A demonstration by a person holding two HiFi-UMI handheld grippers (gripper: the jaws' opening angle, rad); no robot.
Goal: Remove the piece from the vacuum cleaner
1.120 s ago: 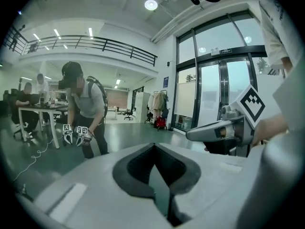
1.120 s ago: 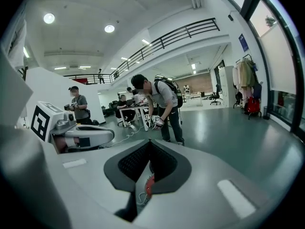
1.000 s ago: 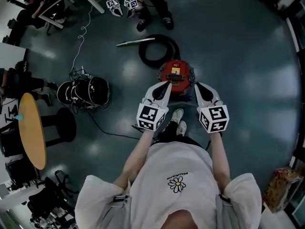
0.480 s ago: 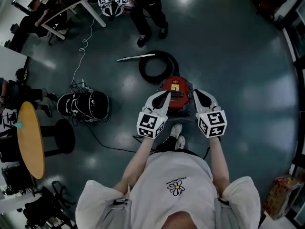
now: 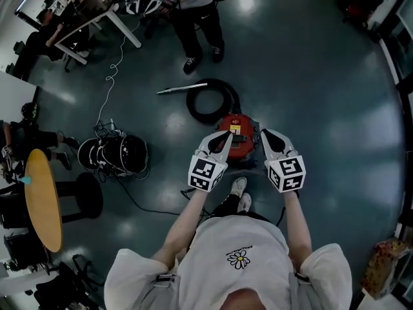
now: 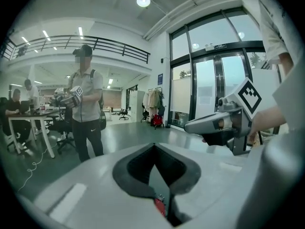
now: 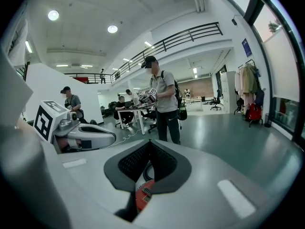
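Observation:
A red vacuum cleaner [image 5: 236, 134] stands on the floor in the head view. Its black hose [image 5: 210, 101] coils behind it and ends in a metal wand [image 5: 181, 88]. My left gripper [image 5: 225, 135] hovers over the vacuum's left side and my right gripper [image 5: 263, 133] over its right side. Both are held above it, not touching. Each one's jaws meet at the tips with nothing between them. In the left gripper view a red sliver of the vacuum [image 6: 160, 207] shows below the left gripper [image 6: 153, 146]. The right gripper view shows the vacuum [image 7: 144, 192] under the right gripper [image 7: 149, 142].
A person [image 5: 190, 2] holding two grippers stands beyond the hose near a white desk [image 5: 97, 18]. A black bundle with cables [image 5: 118, 152] lies on the floor to the left. Further left are a round wooden table [image 5: 42, 199] and a black stool [image 5: 84, 187].
The vacuum has slid lower in the head view, closer to me. Both grippers stay shut at its near side. The standing person has drifted away toward the desk.

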